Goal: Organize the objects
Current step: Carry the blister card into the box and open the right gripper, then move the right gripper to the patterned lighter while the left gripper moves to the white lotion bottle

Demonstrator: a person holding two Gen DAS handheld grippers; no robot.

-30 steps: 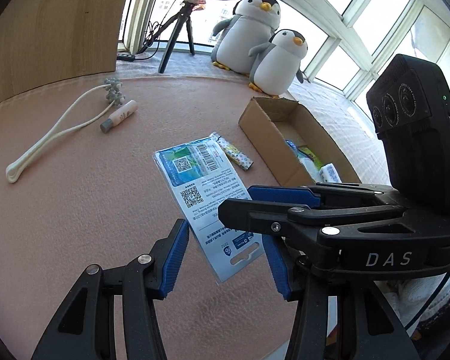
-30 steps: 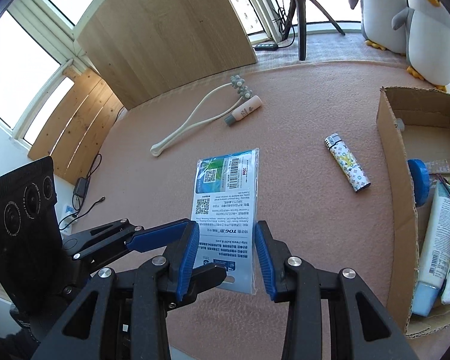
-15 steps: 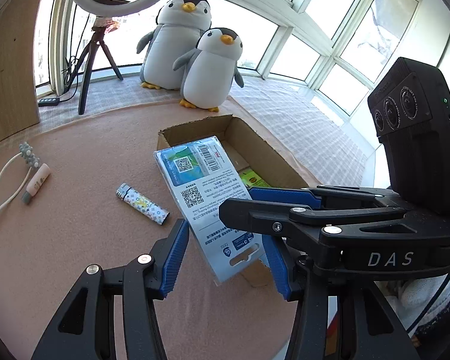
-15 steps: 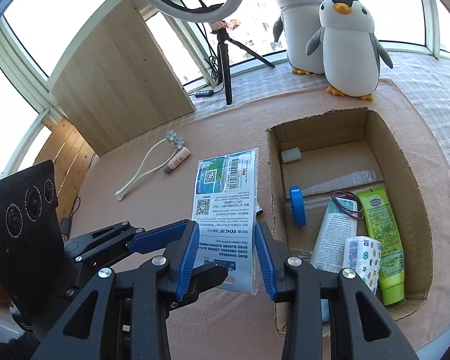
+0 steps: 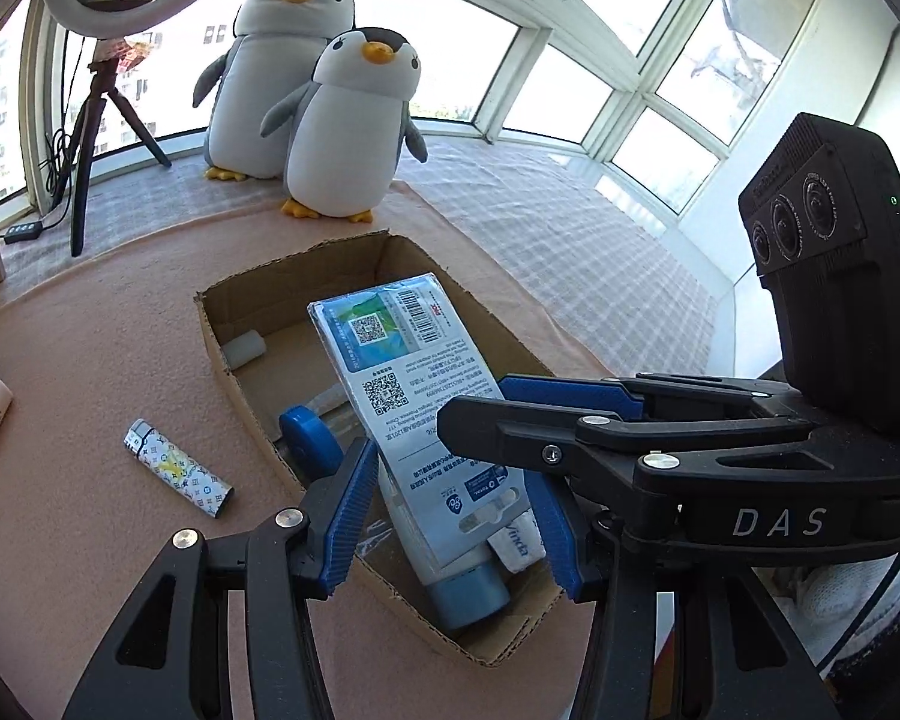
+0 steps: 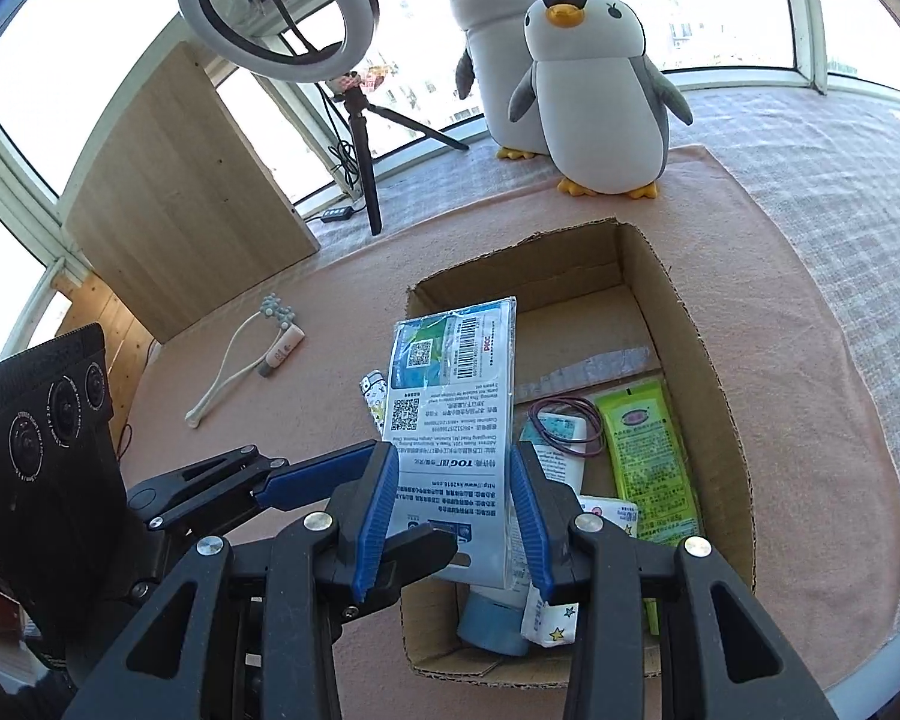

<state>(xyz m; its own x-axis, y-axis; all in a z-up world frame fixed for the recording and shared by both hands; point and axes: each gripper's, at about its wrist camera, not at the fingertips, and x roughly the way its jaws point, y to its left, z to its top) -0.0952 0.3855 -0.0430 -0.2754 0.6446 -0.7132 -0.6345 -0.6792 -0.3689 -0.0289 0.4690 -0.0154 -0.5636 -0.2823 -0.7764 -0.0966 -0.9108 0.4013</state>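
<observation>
A flat blue-and-white packet with QR codes hangs in the air over the open cardboard box. It sits between the blue pads of my left gripper and also between those of my right gripper; both look shut on its edges. The right gripper crosses in from the right in the left wrist view. On the pink mat left of the box lie a patterned lighter, a pink tube and a white roller massager.
The box holds a blue-capped tube, a blue lid, a green sachet, hair bands and a tissue pack. Two plush penguins stand behind it. A ring light on a tripod and a wooden board stand at the back left.
Both grippers have carried the packet from over the mat, rightwards, to above the box. The packet keeps the same place between the fingers. The lighter now lies off to the left.
</observation>
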